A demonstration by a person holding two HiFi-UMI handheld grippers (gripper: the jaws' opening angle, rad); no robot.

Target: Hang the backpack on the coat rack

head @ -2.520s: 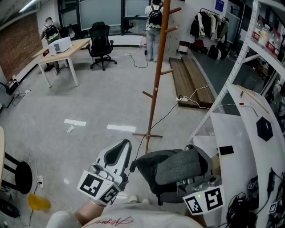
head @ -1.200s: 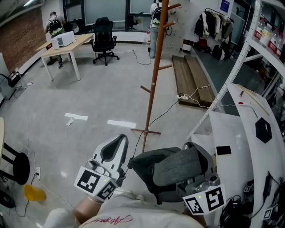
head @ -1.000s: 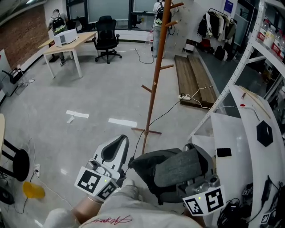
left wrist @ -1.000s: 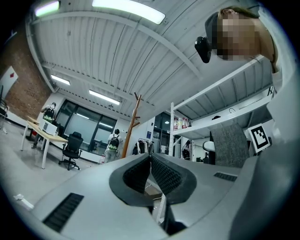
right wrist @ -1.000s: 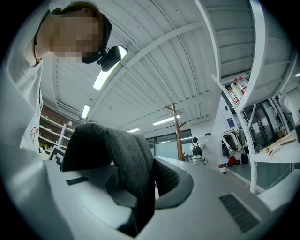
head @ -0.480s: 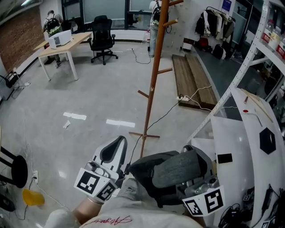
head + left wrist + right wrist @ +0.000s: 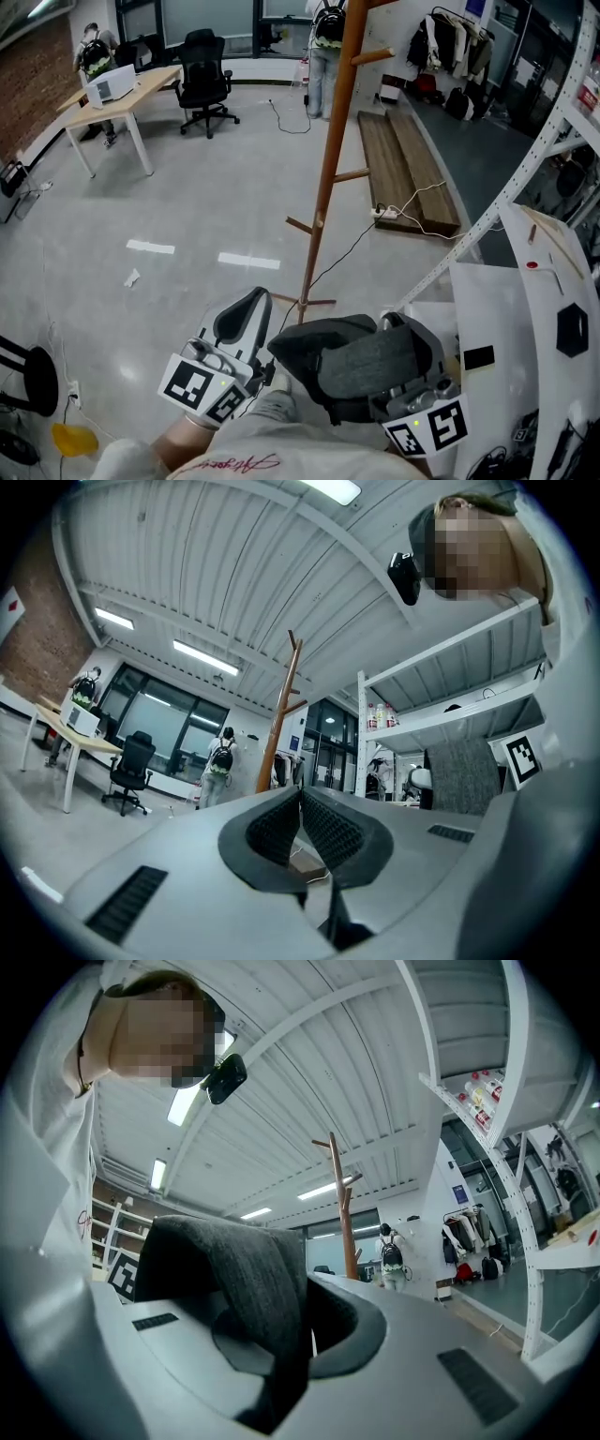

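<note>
The grey backpack sits close at 6 o'clock. The left claw is closed on its edge at 7 o'clock. The right claw bites its grey cloth at 5 o'clock. The brown coat rack stands farther off at 12 o'clock.

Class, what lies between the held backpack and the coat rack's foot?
In the head view, only a short strip of floor, crossed by a thin cable, separates backpack and coat rack.

Dark grey backpack, lifted off the floor, near but apart from the upright wooden coat rack.
</note>
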